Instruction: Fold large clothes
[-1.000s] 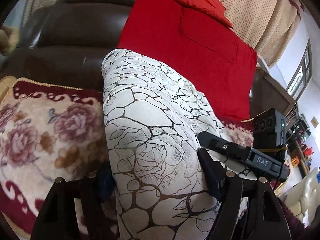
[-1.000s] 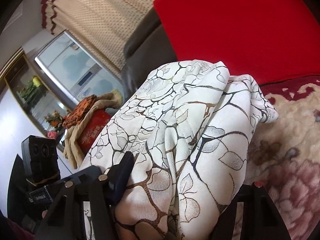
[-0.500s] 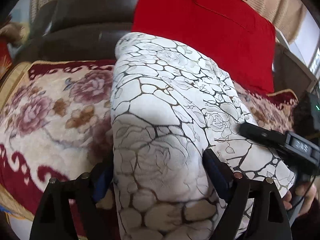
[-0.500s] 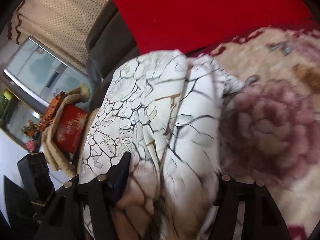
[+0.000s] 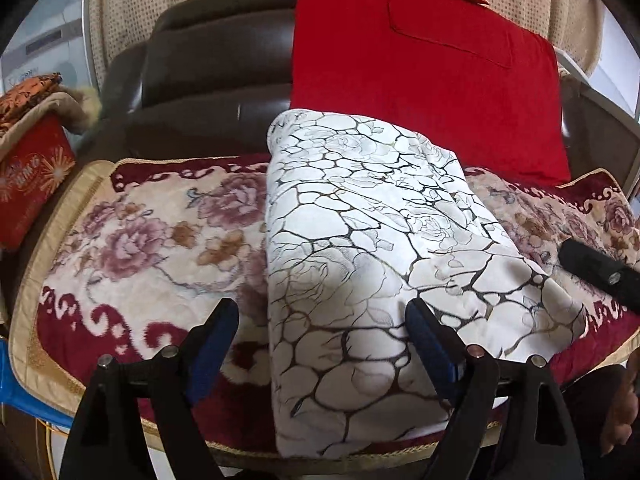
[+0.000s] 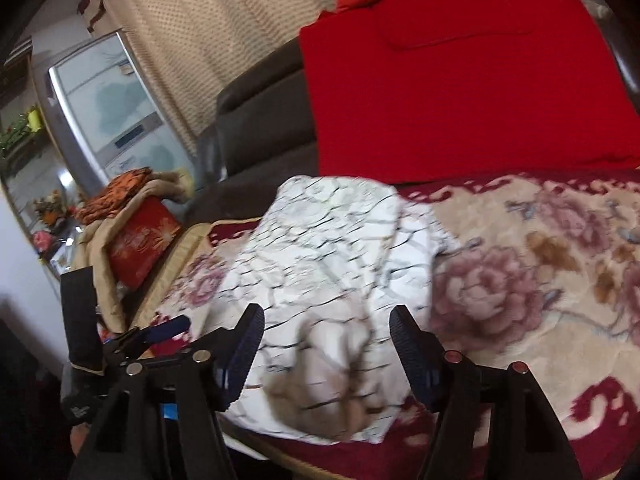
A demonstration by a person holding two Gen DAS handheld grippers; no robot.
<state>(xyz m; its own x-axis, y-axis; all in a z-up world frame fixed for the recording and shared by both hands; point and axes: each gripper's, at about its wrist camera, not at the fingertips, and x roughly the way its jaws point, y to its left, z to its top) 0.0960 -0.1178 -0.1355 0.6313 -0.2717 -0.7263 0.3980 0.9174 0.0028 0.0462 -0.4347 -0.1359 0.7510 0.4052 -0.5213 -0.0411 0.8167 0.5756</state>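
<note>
On the far left, a red box (image 5: 30, 176) sits under a tan cloth (image 6: 100, 248) with an orange patterned cloth (image 5: 28, 90) on top. Next comes the sofa seat, covered by a flowery seat cover (image 5: 132, 240) in cream and dark red. The left gripper (image 5: 322, 334) hangs near the front edge, its fingers spread wide and not pinching anything. The white folded garment (image 5: 360, 260) with dark crack-like lines lies on the seat cover, and its near end sits between those fingers without being squeezed. Behind it, a red cushion (image 5: 424, 80) leans on the brown sofa back (image 5: 212, 68). In the right wrist view, the right gripper (image 6: 326, 338) also has its fingers spread apart, with the blurry near end of the garment between them, not pinched
</note>
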